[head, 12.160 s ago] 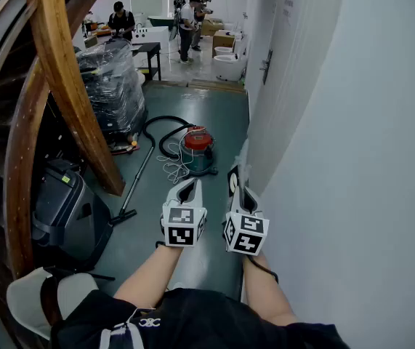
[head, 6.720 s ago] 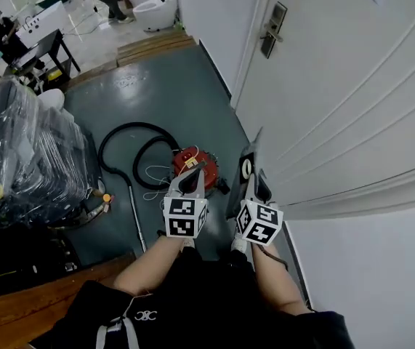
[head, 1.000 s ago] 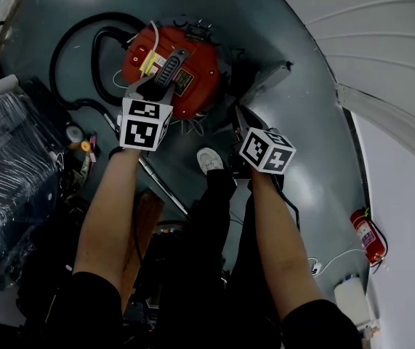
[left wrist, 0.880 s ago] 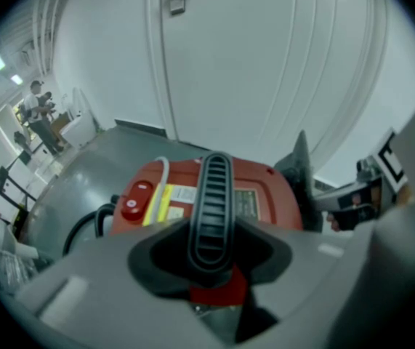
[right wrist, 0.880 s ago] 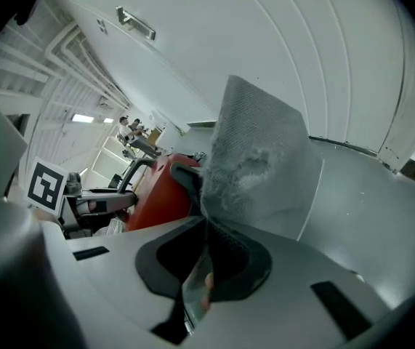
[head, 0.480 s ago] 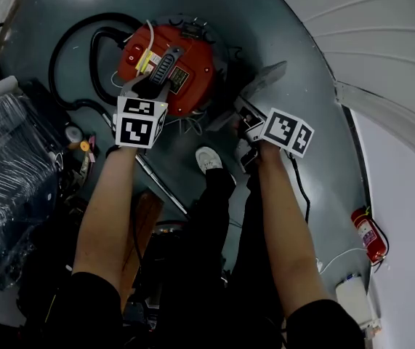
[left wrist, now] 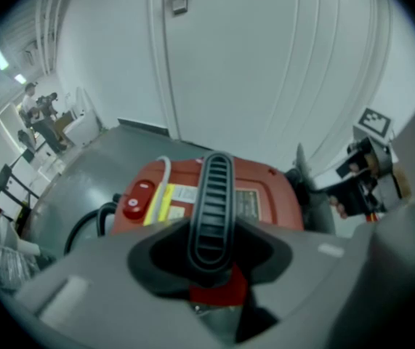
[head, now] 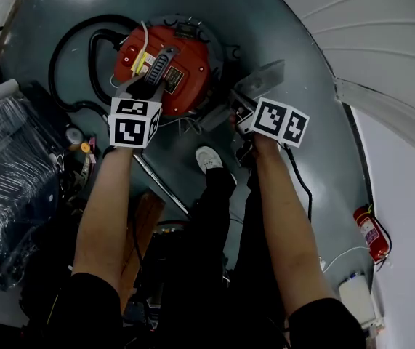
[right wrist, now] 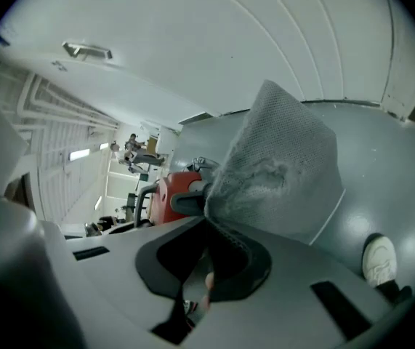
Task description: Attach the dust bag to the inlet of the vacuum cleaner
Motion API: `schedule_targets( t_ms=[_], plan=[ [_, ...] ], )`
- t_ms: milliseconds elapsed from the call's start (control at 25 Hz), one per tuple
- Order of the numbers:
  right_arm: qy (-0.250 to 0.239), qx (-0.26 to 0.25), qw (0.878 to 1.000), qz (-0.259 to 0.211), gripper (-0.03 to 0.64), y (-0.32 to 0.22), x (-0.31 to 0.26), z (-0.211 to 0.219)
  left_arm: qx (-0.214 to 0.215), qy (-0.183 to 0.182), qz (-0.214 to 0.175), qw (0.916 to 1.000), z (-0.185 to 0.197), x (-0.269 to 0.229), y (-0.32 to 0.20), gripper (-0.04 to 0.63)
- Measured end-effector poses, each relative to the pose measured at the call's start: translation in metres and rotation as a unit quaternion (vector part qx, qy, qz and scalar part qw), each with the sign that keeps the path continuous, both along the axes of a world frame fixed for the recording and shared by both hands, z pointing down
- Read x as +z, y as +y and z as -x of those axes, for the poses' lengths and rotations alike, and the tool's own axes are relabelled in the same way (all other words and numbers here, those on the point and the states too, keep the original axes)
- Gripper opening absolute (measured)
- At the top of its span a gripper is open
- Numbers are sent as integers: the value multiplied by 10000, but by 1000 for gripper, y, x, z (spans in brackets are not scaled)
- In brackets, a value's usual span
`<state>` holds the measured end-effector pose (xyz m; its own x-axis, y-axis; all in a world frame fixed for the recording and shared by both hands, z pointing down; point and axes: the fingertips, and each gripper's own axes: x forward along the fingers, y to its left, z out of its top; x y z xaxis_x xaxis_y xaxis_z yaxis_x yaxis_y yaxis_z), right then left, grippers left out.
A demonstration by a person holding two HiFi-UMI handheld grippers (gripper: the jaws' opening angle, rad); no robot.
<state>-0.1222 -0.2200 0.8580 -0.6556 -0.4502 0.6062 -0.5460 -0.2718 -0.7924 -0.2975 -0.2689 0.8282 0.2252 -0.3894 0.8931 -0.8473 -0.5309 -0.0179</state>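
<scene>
The left gripper point(head: 151, 75) gripped the black handle point(left wrist: 213, 195) atop the red vacuum cleaner point(head: 192, 78); the right gripper point(head: 238, 113) pinched the grey dust bag point(right wrist: 280, 158) by its edge, just right of the canister; best to steady the canister and present the bag's mouth squarely; the white door point(head: 367, 49) stood close beyond the right gripper; open floor point(head: 280, 20) lay ahead.
</scene>
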Motion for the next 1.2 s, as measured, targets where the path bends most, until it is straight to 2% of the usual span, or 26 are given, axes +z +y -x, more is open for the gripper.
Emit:
schedule_targets(
  t_ms=[160, 400, 560, 680, 800, 880, 1040, 1120, 1200],
  plan=[
    [299, -296, 9990, -121, 9, 13, 4, 5, -16, -2, 2, 10000, 0, -1, 0, 153],
    [475, -316, 9983, -121, 9, 18, 8, 5, -46, -13, -12, 10000, 1, 1, -1, 155],
    [814, -436, 9953, -302, 11, 20, 5, 2, -63, -30, -13, 10000, 1, 0, 0, 156],
    [1199, -596, 9898, -483, 12, 23, 4, 0, -98, -41, -34, 9999, 1, 0, -1, 160],
    [1572, -800, 9818, -711, 78, 27, -3, 2, -175, -108, -175, 9996, 2, -4, 1, 163],
    [1783, -882, 9758, -903, 120, 26, -9, 4, -282, -57, -258, 9993, 1, -7, 3, 207],
    [2382, -646, 9611, -1239, 147, 21, -26, -11, -692, -32, -586, 9959, 5, -21, 6, 235],
    [2701, -298, 9521, -1405, 117, 17, -38, -28, -1050, -22, -898, 9904, 11, -35, 8, 233],
    [2897, -109, 9454, -1487, 3, 17, -50, -40, -1334, 20, -1170, 9841, 12, -49, 13, 222]
  ],
)
